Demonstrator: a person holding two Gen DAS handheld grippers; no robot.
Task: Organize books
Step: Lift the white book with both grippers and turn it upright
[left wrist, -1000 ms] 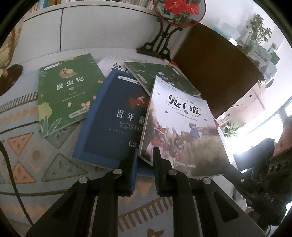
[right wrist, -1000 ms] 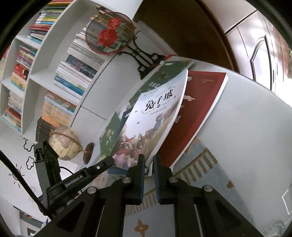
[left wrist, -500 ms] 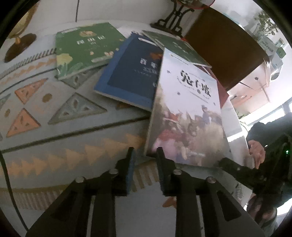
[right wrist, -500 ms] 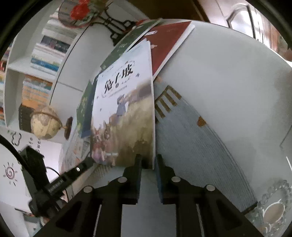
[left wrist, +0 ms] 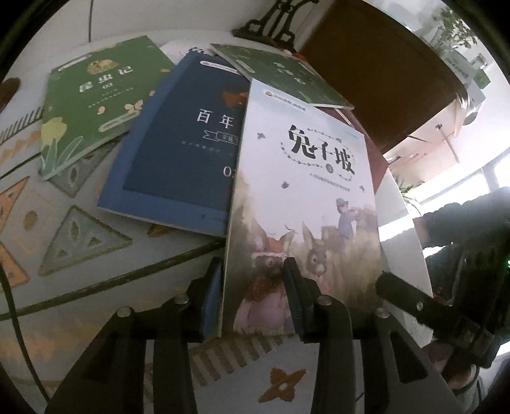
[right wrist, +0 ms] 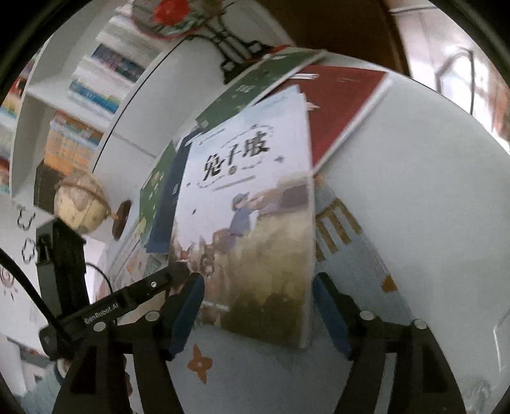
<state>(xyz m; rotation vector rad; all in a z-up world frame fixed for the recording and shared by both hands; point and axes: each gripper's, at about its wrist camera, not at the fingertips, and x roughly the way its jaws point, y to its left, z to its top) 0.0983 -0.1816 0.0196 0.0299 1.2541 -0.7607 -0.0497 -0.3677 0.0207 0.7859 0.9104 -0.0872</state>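
A white book with rabbits on its cover (left wrist: 306,203) lies tilted, its near edge raised off the table. My left gripper (left wrist: 251,299) has one finger under its near left corner and one on the cover, gripping it. My right gripper (right wrist: 258,315) is open wide around the same book (right wrist: 251,216), its fingers apart from it. A blue book (left wrist: 178,146), a light green book (left wrist: 95,98), a dark green book (left wrist: 287,76) and a red book (right wrist: 341,105) lie spread behind.
A patterned mat (left wrist: 63,242) covers the round white table (right wrist: 430,191). A fan stand (left wrist: 274,22) and a globe (right wrist: 81,203) stand at the back. Bookshelves (right wrist: 86,95) rise behind. A dark wooden cabinet (left wrist: 382,73) is to the right.
My right gripper has opened and let go of the white book. My left gripper has closed on the book's near left corner and now holds it.
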